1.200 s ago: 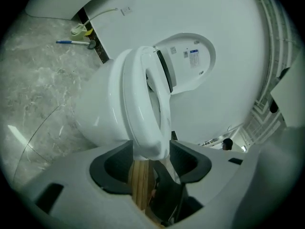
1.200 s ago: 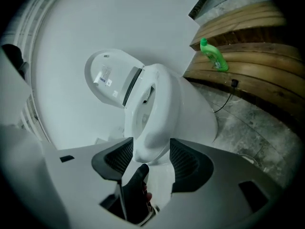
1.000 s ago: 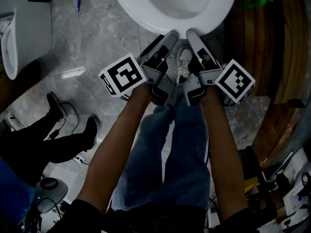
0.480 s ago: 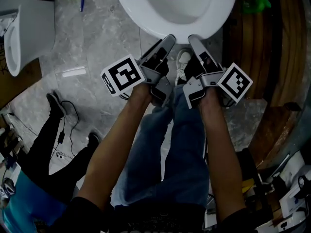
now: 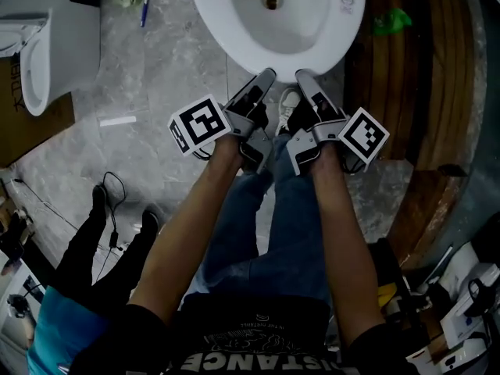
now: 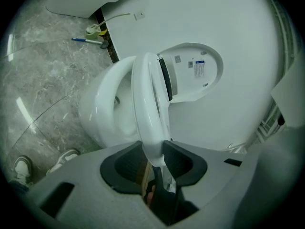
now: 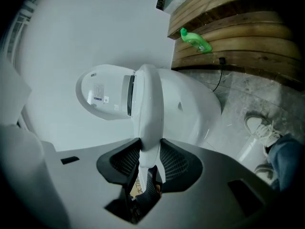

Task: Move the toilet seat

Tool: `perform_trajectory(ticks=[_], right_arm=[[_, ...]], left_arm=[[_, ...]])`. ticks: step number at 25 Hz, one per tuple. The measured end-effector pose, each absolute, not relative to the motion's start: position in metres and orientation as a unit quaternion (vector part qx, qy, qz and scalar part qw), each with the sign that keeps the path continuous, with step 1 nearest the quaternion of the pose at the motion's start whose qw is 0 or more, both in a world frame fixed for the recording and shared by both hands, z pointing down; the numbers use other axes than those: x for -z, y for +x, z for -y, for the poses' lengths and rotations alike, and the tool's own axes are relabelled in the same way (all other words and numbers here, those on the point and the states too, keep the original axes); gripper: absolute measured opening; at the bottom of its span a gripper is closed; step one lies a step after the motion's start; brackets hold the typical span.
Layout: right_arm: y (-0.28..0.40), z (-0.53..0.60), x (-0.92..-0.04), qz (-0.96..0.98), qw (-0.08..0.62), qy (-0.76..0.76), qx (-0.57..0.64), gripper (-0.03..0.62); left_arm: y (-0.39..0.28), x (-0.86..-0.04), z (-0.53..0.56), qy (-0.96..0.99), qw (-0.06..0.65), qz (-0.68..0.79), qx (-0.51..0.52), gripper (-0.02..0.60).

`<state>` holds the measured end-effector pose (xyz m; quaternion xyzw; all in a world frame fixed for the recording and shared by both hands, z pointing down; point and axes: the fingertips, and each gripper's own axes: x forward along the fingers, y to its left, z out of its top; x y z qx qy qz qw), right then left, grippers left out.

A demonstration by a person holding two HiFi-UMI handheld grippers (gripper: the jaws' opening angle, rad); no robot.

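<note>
The white toilet seat [image 5: 228, 31] rings the bowl at the top of the head view, and its front edge meets both grippers. My left gripper [image 5: 263, 77] and right gripper [image 5: 304, 79] sit side by side at that front edge. In the left gripper view the seat [image 6: 148, 99] runs edge-on into my left gripper [image 6: 153, 152], and both dark pads touch it while the jaws are closing. The right gripper view shows the same: the seat [image 7: 149, 104] lies between the closing pads of my right gripper [image 7: 148, 150]. Behind it the lid [image 6: 193, 70] stands upright.
A second white fixture [image 5: 48, 44] stands at the upper left, with a blue pen [image 5: 145, 9] on the marble floor. A green bottle [image 5: 389, 20] lies on the wooden platform [image 5: 426, 76] to the right. Another person's legs [image 5: 98, 244] stand at the lower left.
Both grippers have closed in on the seat's front edge and their jaws have narrowed onto it. The bowl shows further into view, and the other person's legs have shifted downward.
</note>
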<state>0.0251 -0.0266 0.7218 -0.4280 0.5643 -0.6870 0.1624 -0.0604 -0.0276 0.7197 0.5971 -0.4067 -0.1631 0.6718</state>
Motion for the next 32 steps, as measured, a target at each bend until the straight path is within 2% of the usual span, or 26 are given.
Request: perform_trajectory(ticks=[10,32], right_arm=[[0.027,0.031,-0.651,-0.541,0.193,-0.428,0.698,0.124],[0.021,0.077,-0.521,-0.575,0.188,-0.383,0.698,0.127]], left_arm=[[-0.060,-0.650,0.032,0.589,0.680,0.403,0.166,0.146],[-0.069,-0.518,0.073,0.604,0.650,0.412,0.205,0.146]])
